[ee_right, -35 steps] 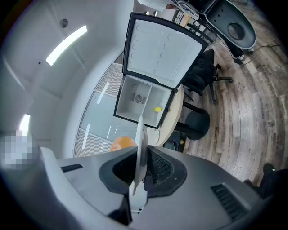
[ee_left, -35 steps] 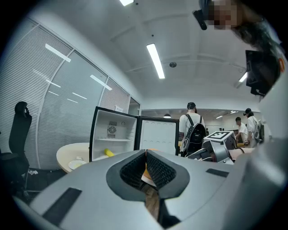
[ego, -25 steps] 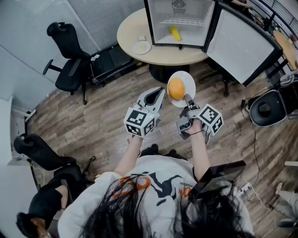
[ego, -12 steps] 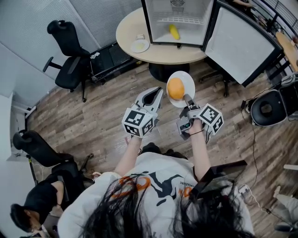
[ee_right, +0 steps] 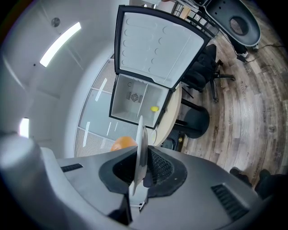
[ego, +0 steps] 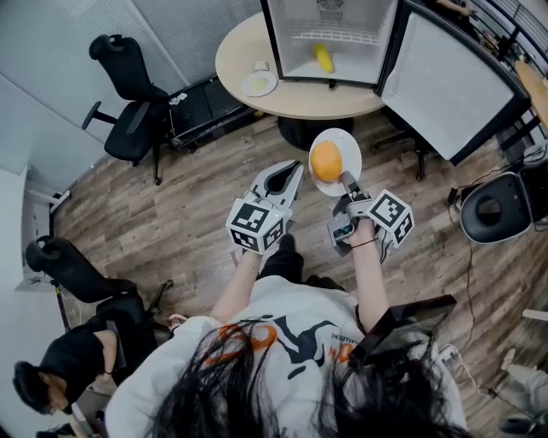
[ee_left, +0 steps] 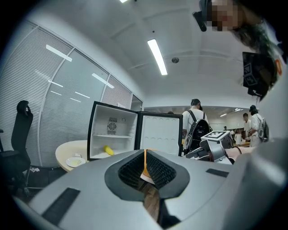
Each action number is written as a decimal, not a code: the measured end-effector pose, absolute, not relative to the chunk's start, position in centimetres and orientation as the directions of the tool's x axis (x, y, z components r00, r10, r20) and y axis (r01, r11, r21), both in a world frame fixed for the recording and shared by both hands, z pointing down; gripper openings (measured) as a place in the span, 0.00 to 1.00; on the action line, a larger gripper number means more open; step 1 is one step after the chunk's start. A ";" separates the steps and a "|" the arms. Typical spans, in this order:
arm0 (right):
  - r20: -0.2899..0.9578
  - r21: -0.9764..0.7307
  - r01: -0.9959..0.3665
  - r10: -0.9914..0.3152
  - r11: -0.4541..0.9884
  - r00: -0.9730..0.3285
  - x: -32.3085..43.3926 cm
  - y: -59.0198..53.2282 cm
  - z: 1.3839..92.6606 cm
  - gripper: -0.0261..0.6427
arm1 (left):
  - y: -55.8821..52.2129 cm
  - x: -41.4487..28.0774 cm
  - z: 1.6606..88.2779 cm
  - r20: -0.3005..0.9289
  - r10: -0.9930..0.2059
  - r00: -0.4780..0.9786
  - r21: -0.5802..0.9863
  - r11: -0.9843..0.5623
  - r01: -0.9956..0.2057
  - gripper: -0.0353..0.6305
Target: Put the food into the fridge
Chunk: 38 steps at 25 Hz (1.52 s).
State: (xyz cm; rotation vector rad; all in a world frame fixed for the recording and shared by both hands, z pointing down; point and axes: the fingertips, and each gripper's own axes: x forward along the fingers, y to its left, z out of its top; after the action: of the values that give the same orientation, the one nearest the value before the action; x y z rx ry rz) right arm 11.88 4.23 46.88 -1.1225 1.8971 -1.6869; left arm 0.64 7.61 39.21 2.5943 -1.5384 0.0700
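Since the earlier frame of the head view, little has shifted. Both grippers sit at the same spot in mid-frame. The person's foot now shows further forward between the two forearms, and the seated person (ego: 47, 385) at lower left has changed position. The open fridge (ego: 342, 21) and the round table (ego: 244, 51) hold their place at the top of the frame.

Right gripper (ego: 347, 181): jaws closed on the rim of a white plate (ego: 348, 144). The right gripper view shows the plate edge-on, clamped between the two pads. An orange (ego: 325, 161) rests on the plate, just above centre of the head view and well apart from the fridge. The plate appears close to level in the head view. In my judgement this edge grip is used so that the fruit rides loose on the plate and is never squeezed.

Left gripper (ego: 294, 169): jaws drawn together to a bare slit, with nothing held. It sits just left of the plate and does not touch it. It is probably kept there in reserve, to steady the plate or deal with the door (ego: 445, 81).

The door stands swung wide at upper right, so the compartment is fully exposed. A yellow item (ego: 322, 58) already lies inside. A small dish (ego: 259, 83) sits on the table left of the fridge.

Assessment: the carry is under way and the orange is not yet placed. The chief risk is that it rolls off if the plate tilts.
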 end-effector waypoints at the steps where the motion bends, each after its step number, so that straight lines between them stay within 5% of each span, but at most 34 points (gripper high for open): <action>1: 0.231 -0.948 -0.317 -0.752 -0.030 -0.618 11.8 3.9 46.9 0.10 | 7.2 0.6 39.2 0.103 -0.870 0.481 0.083 -0.475 -0.876 0.07; 38: 0.328 -0.929 -0.321 -0.812 -0.184 -0.484 1.2 -18.9 50.1 0.10 | -19.0 -10.7 43.0 0.099 -0.751 0.652 0.182 -0.631 -0.754 0.07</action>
State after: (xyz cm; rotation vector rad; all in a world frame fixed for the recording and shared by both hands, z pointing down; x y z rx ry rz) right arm 1.22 -18.87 50.05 -1.3042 1.6949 -1.7091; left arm -10.70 -19.04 43.03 2.6629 -1.2292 0.0207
